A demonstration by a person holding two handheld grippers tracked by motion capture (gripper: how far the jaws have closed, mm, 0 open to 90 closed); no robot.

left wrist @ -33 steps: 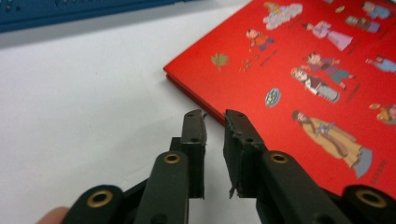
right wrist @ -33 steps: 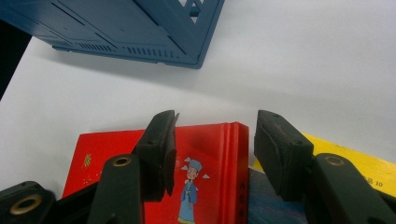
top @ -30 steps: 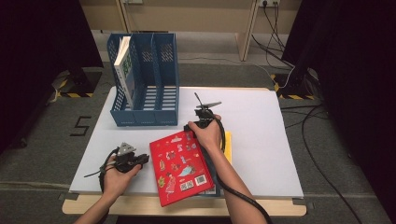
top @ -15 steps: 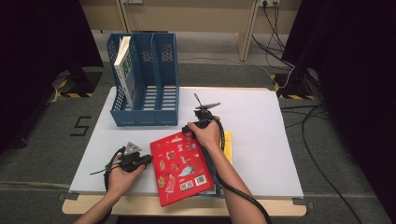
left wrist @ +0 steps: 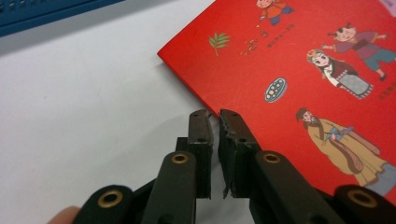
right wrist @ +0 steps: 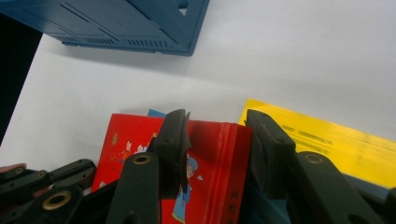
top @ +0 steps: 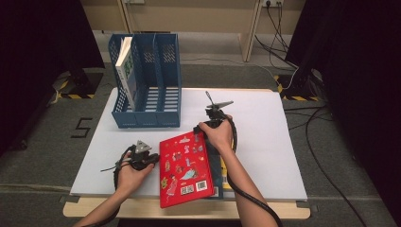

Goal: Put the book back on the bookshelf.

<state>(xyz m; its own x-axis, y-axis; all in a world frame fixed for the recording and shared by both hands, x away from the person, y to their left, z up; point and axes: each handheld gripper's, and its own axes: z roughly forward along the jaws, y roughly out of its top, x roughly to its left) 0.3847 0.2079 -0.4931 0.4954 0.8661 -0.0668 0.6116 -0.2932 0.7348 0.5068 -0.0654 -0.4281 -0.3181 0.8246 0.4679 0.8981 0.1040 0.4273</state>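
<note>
At the near edge of the white surface [top: 265, 142] lies the red book [top: 185, 168], long axis running away from the person. The right gripper [right wrist: 217, 128] straddles its far spine corner, jaws just closing, not yet pressing (nearer hand). The left gripper [left wrist: 215, 116], shut and empty, touches the book's left edge.

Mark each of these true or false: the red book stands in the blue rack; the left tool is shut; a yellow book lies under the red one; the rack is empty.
1. The red book stands in the blue rack. False: it lies on the table.
2. The left tool is shut. True.
3. A yellow book lies partly under the red one. True.
4. The rack is empty. False: a white book stands in its left slot.
</note>
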